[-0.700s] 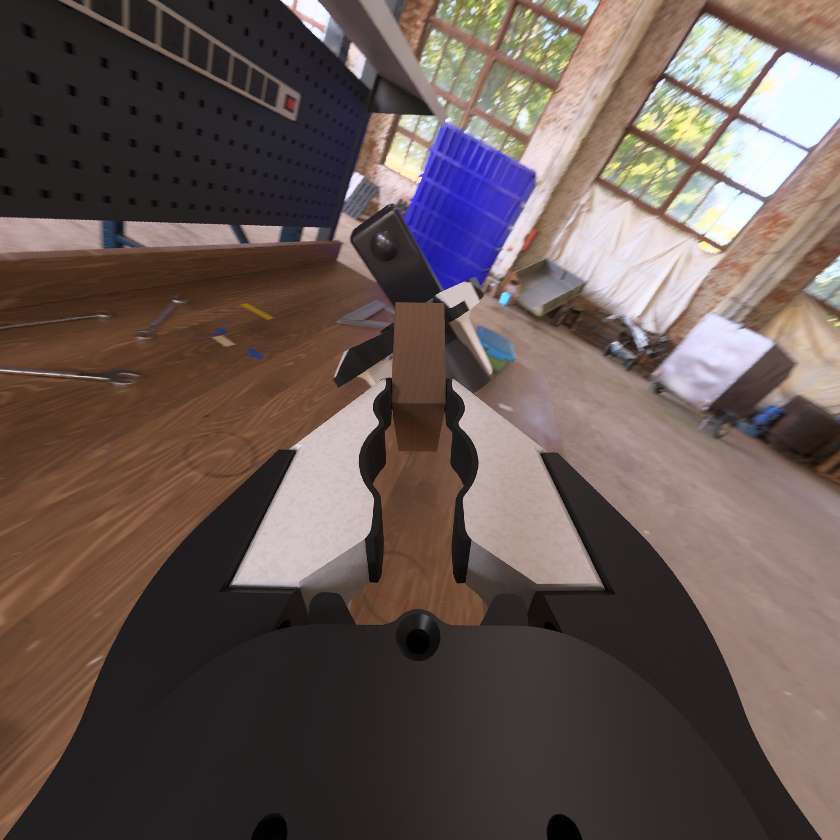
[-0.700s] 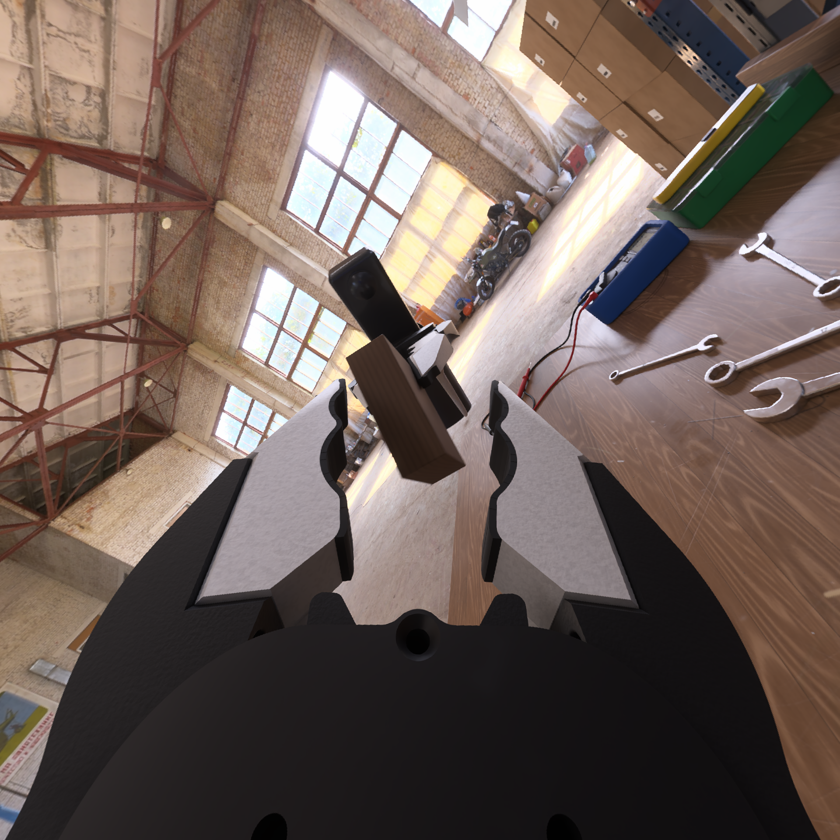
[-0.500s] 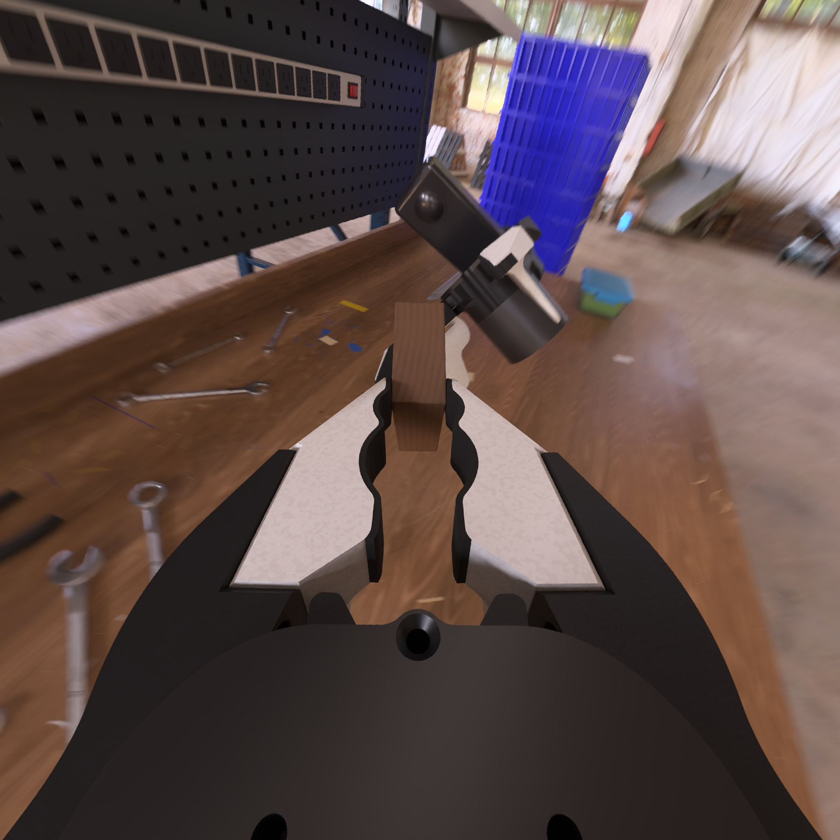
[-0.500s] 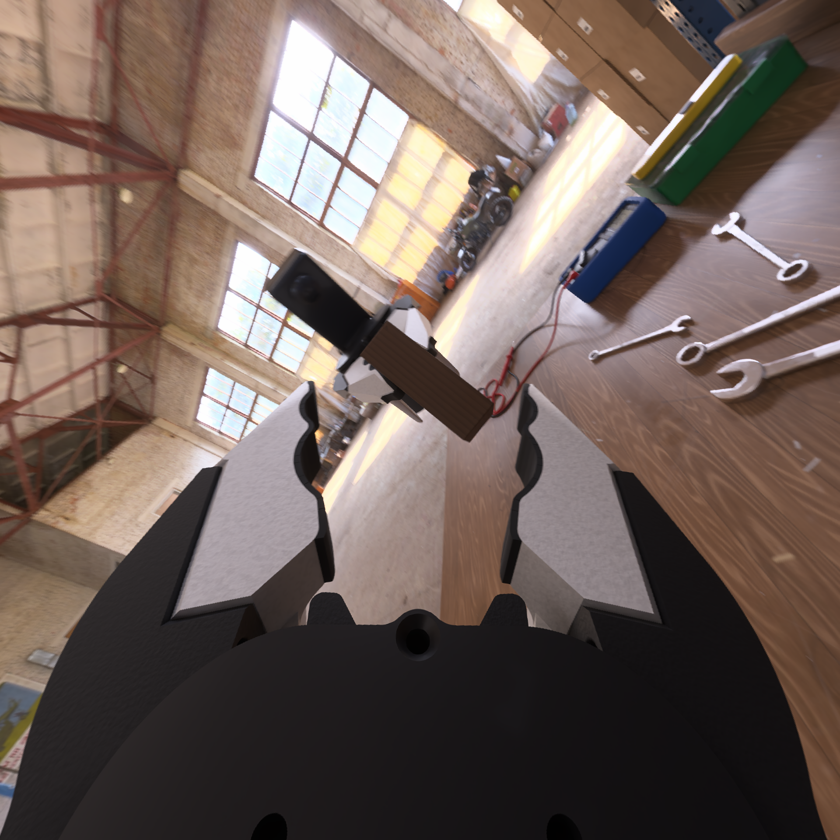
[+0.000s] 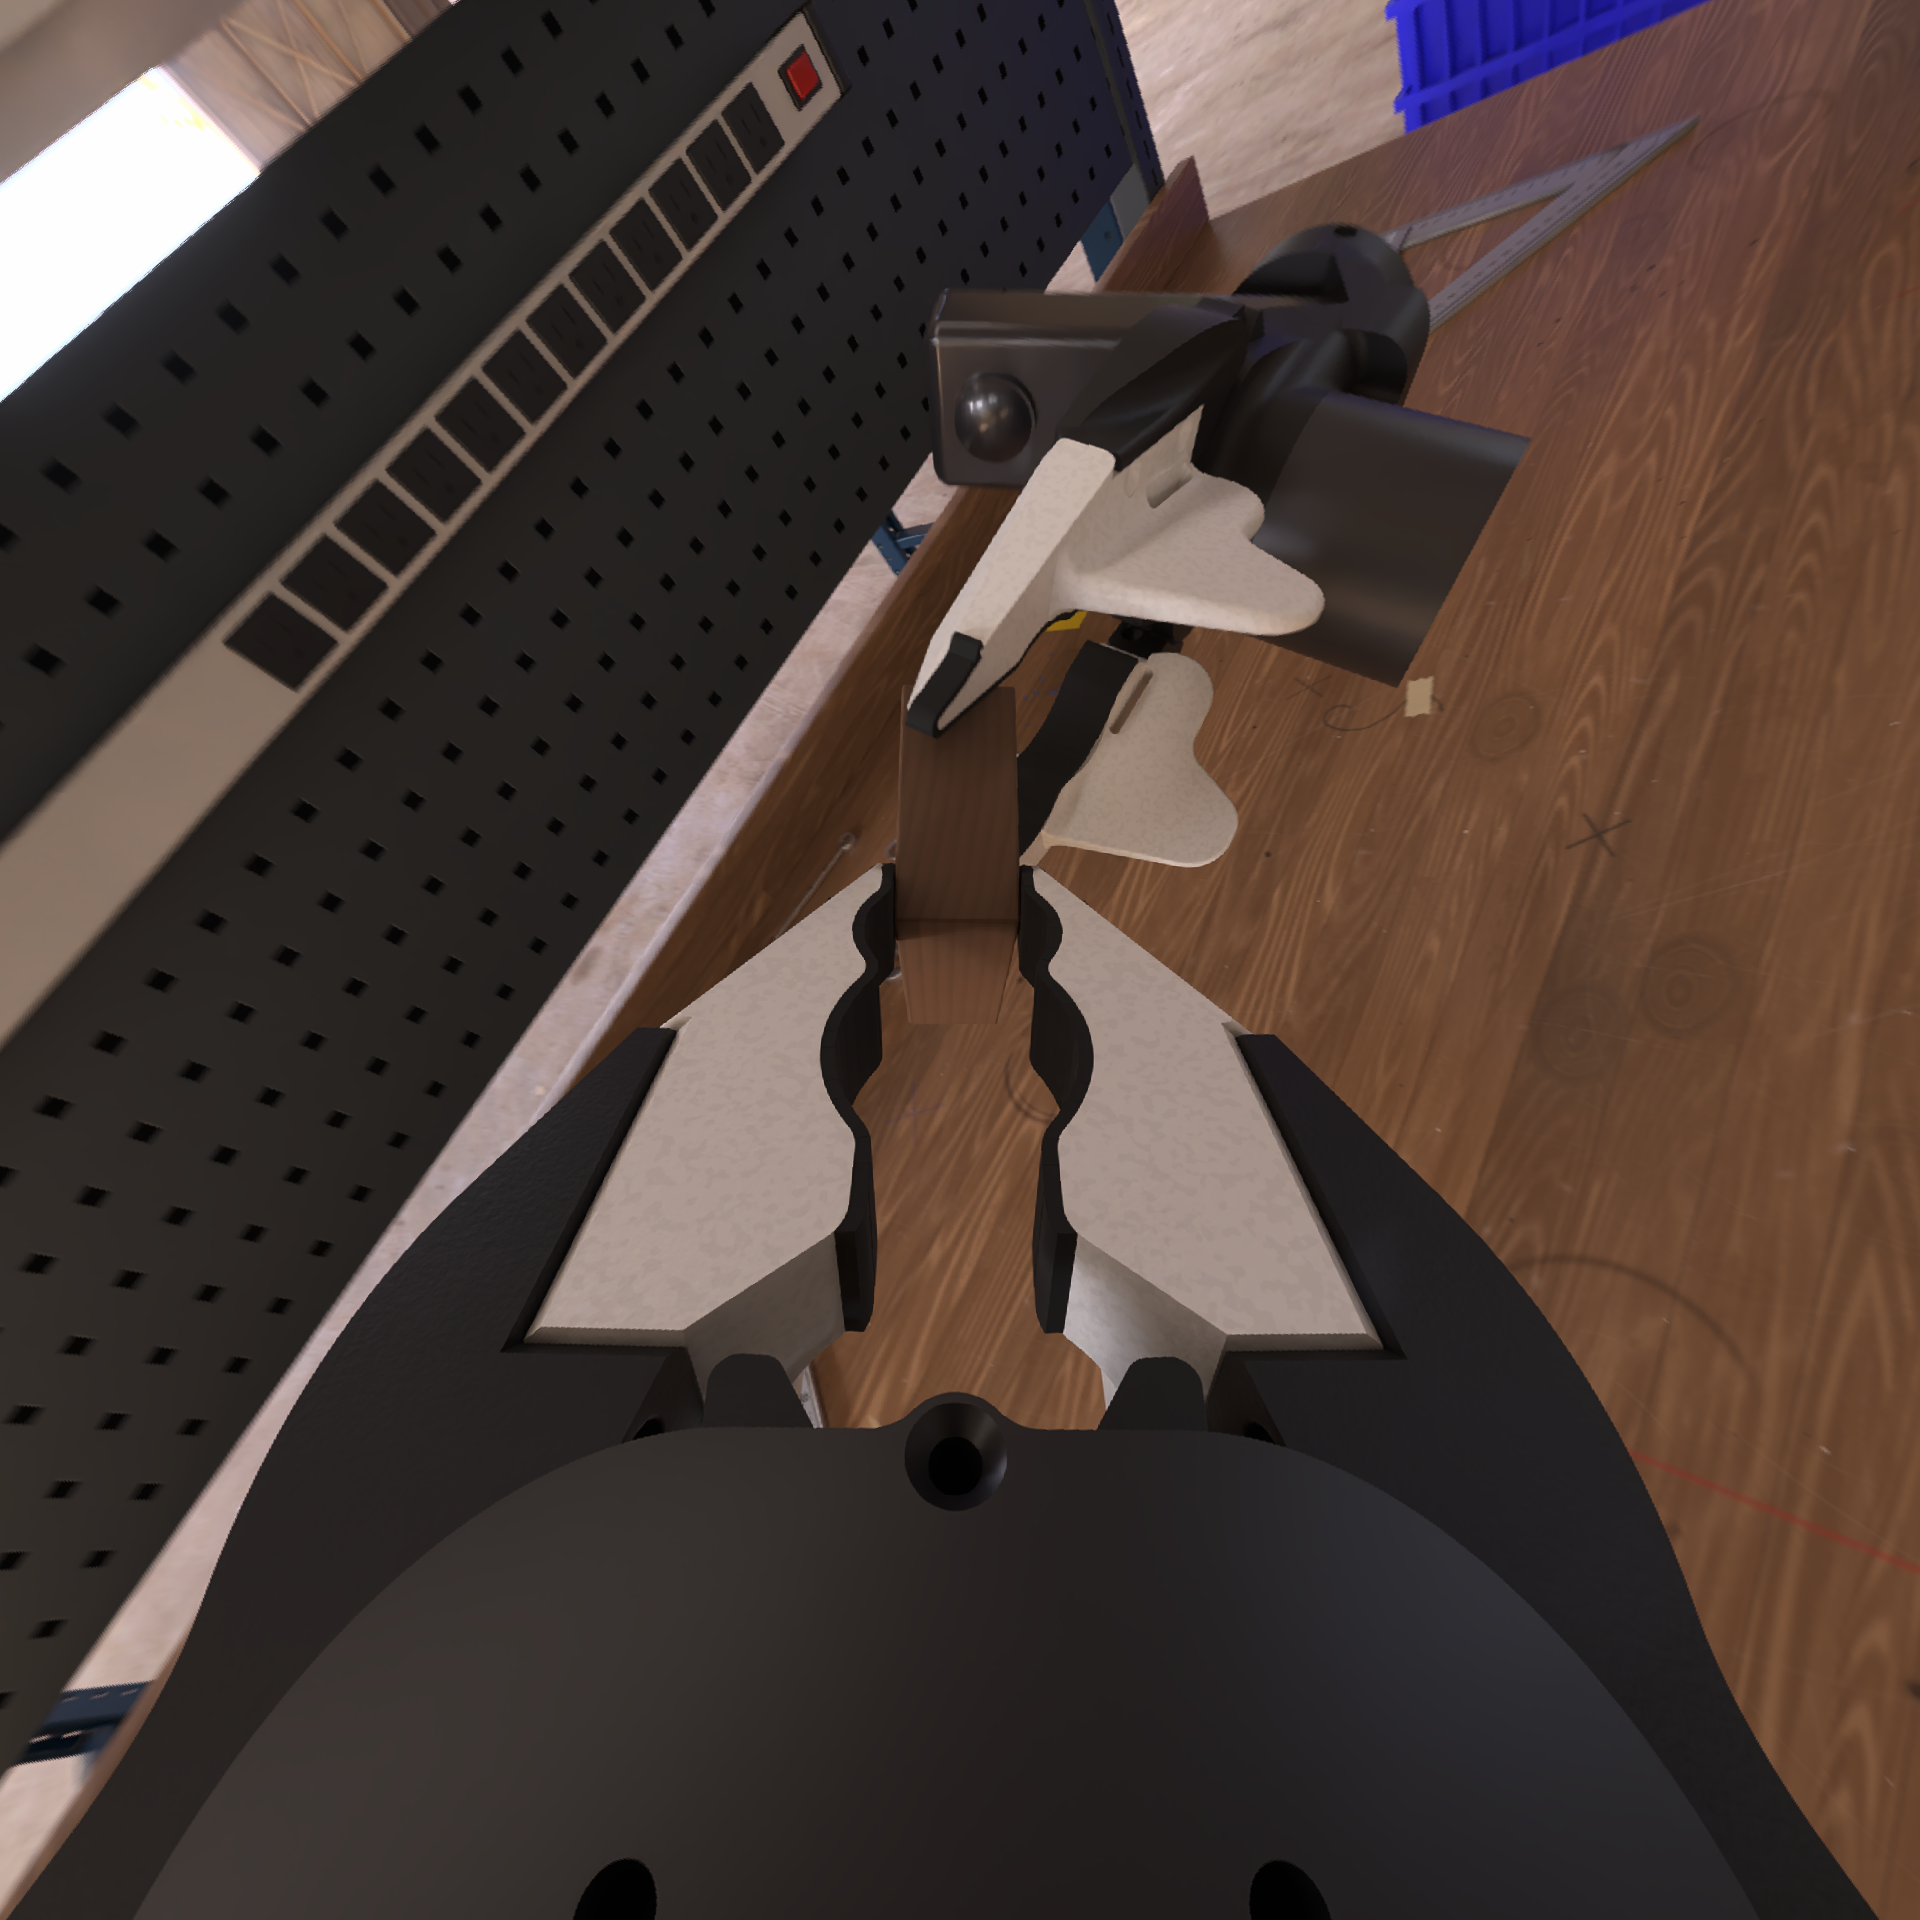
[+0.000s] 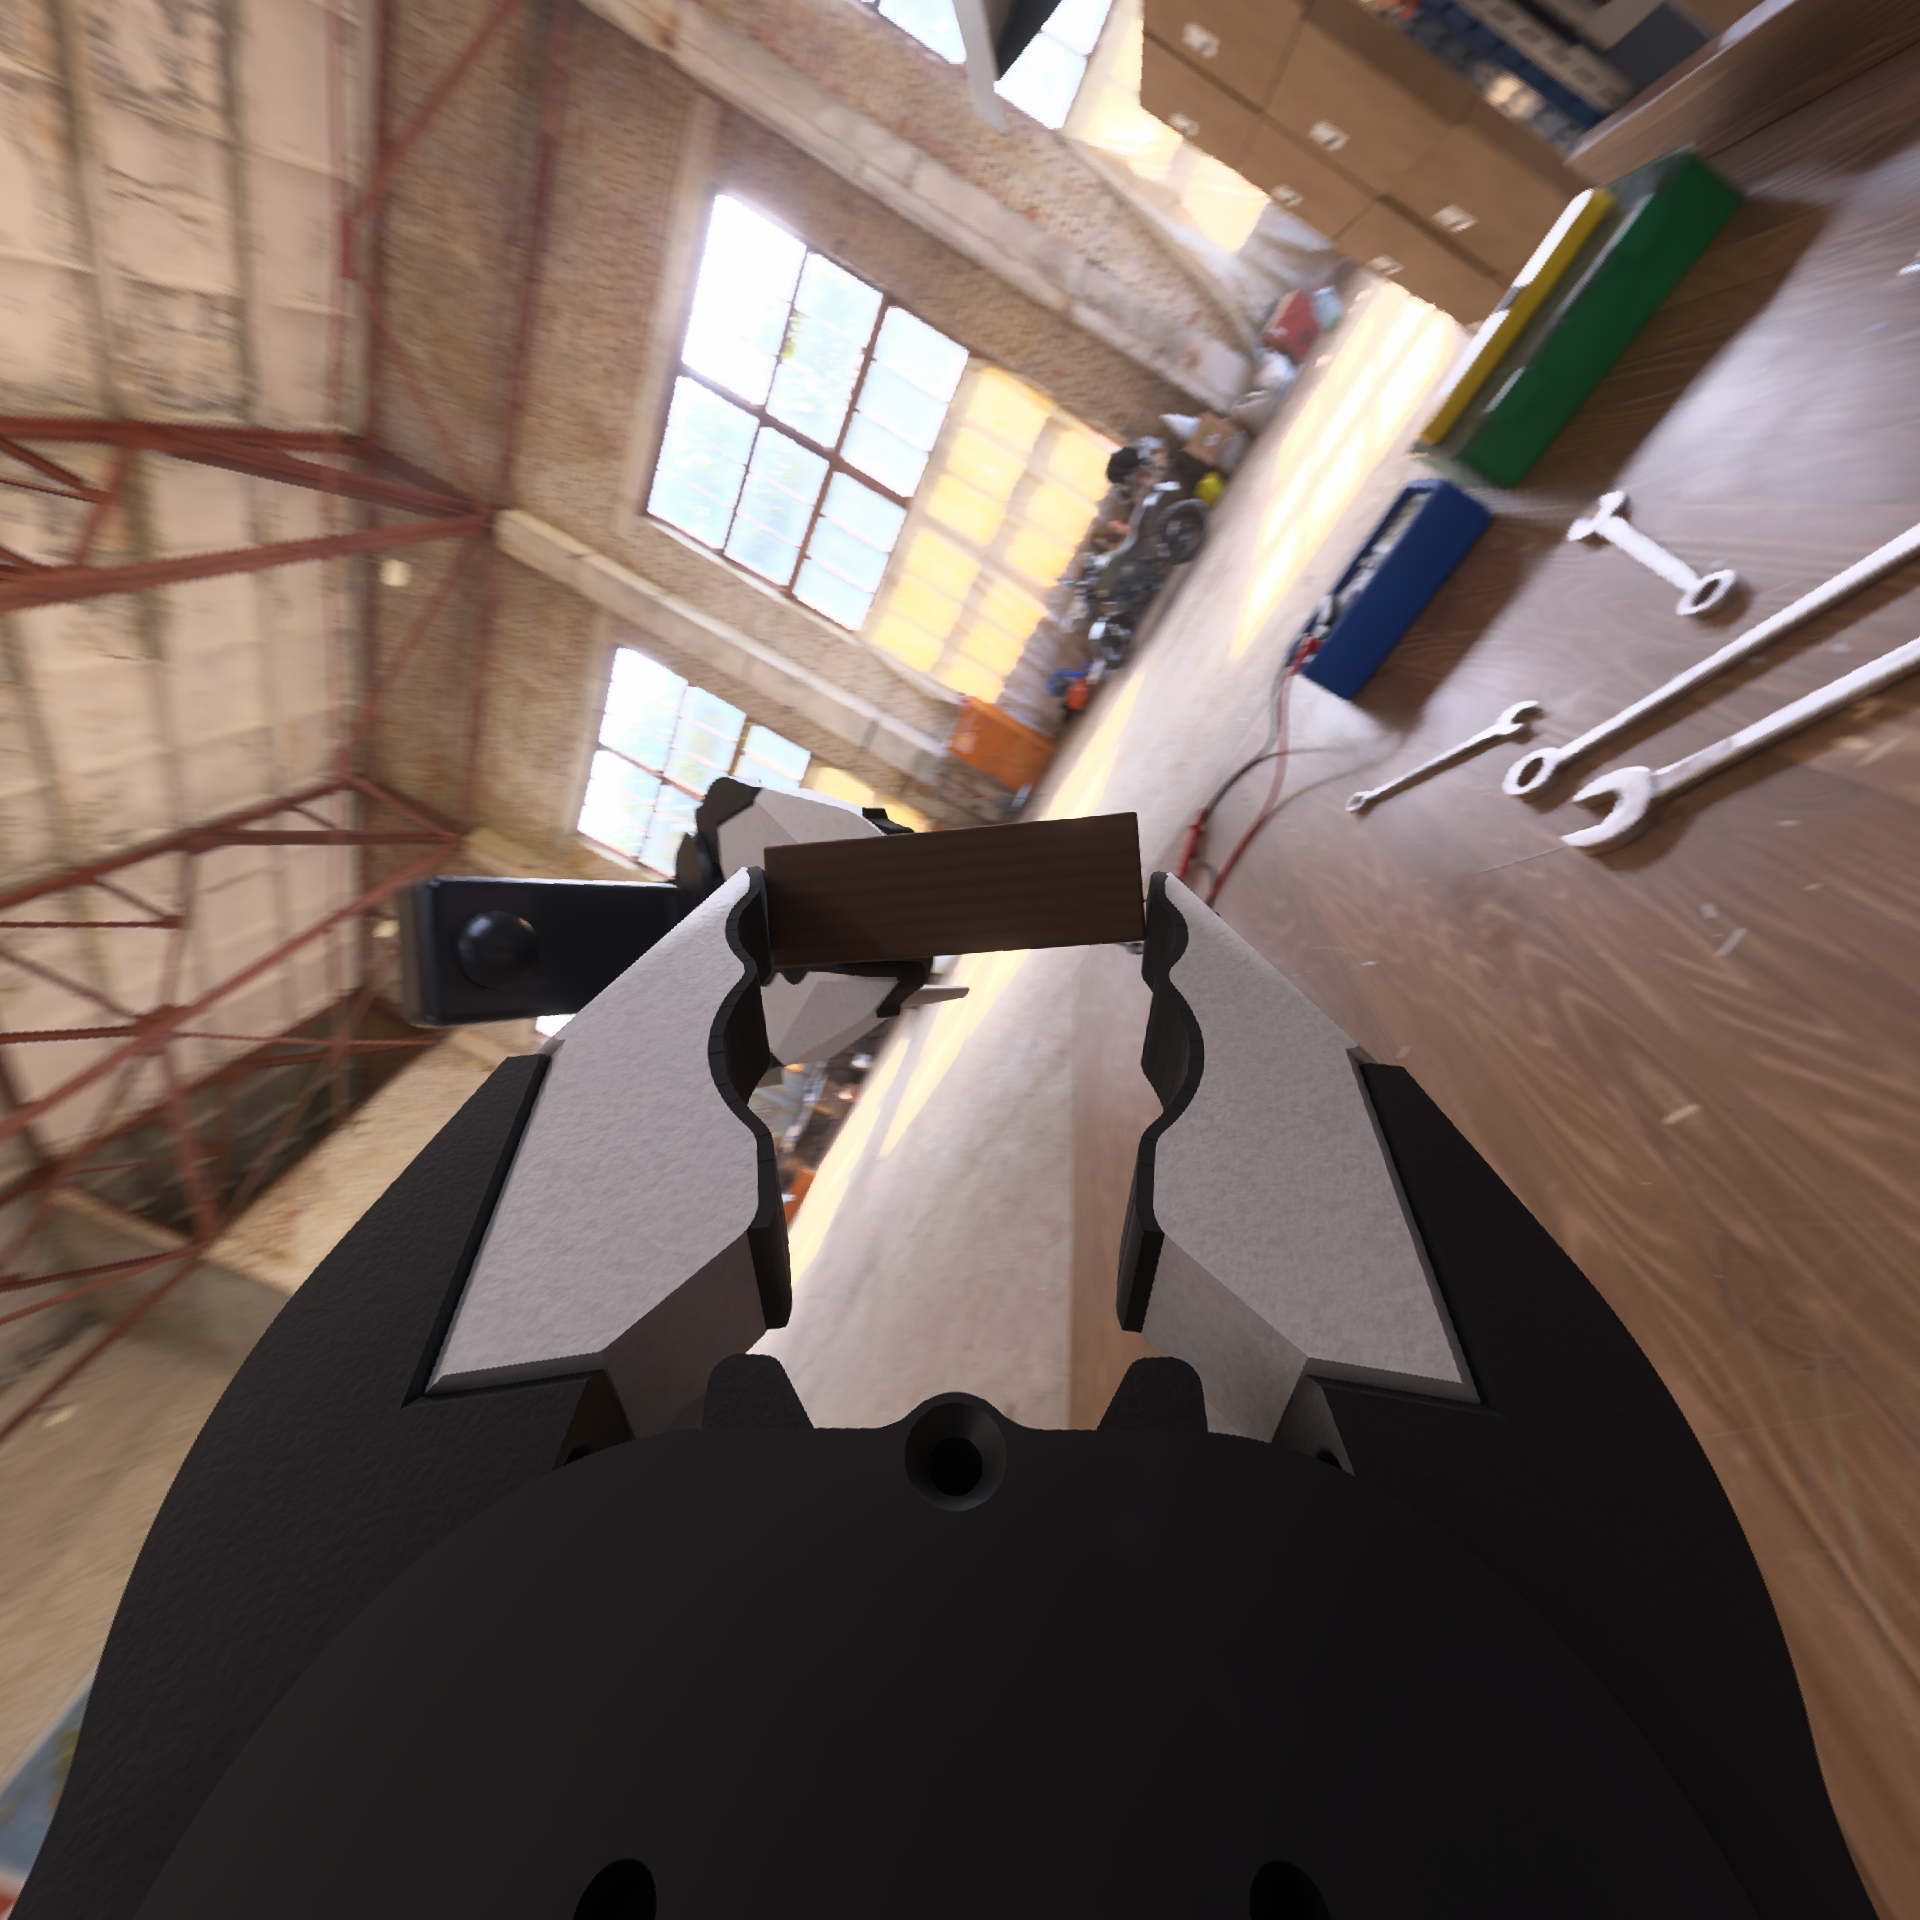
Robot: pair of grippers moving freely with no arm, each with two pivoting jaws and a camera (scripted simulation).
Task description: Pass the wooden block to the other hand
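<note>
While the dark brown rectangular wooden block (image 5: 954,831) is pinched at its near end by the left tool (image 5: 954,914), its far end, at 12 o'clock, lies between the spread fingers of the right tool (image 5: 997,717). From the right wrist, that block (image 6: 951,881) spans crosswise between the tips of the right tool (image 6: 948,914), both tips at its ends. Silver wrenches (image 6: 1662,758) lie on the brown wooden tabletop (image 6: 1558,1091) at 2 o'clock.
</note>
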